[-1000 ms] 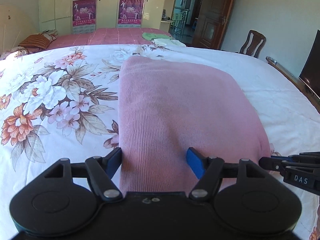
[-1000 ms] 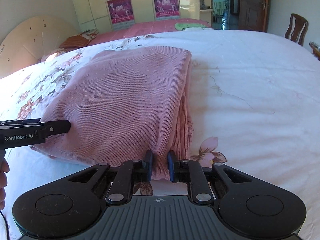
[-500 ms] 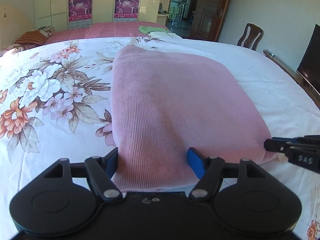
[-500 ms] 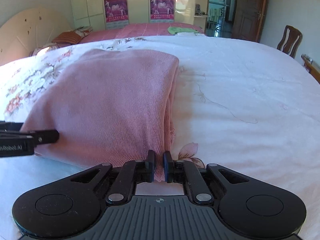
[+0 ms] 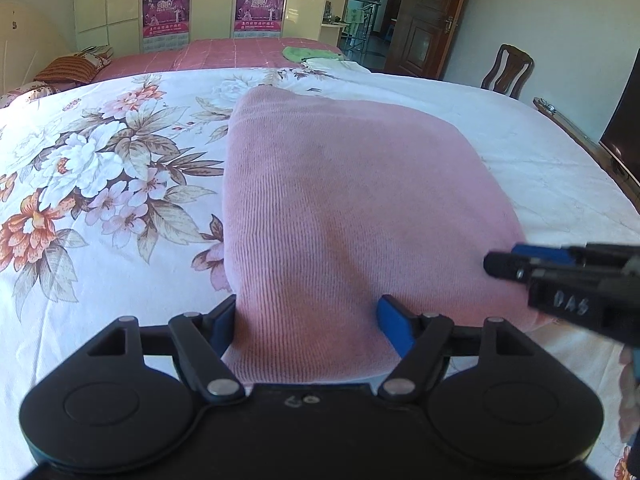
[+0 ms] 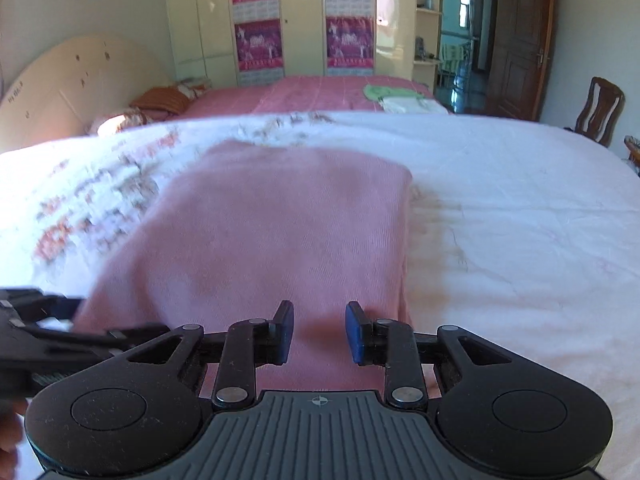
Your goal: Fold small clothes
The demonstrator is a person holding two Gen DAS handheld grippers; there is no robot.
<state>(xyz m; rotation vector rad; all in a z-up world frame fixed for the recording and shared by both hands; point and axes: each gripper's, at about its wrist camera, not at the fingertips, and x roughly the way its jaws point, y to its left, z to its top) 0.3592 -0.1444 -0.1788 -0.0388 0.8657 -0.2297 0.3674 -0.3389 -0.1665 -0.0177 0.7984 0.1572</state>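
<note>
A folded pink knit garment (image 5: 344, 200) lies flat on the floral bedsheet (image 5: 100, 184). My left gripper (image 5: 308, 320) is open, its blue pads on either side of the garment's near left part. My right gripper (image 6: 319, 332) is open over the garment's (image 6: 280, 232) near edge, close to its right fold. The right gripper also shows at the right of the left wrist view (image 5: 560, 276). The left gripper shows at the lower left of the right wrist view (image 6: 48, 324).
A second bed with a pink cover (image 6: 320, 92) stands behind, with green and white cloths (image 6: 396, 96) on it. A wooden chair (image 5: 508, 72) and a door (image 5: 424, 28) are at the far right. Wardrobes (image 6: 280, 20) line the back wall.
My right gripper has opened and let go of the garment's near right edge, then shifted left over the garment. My left gripper stays open in place.
</note>
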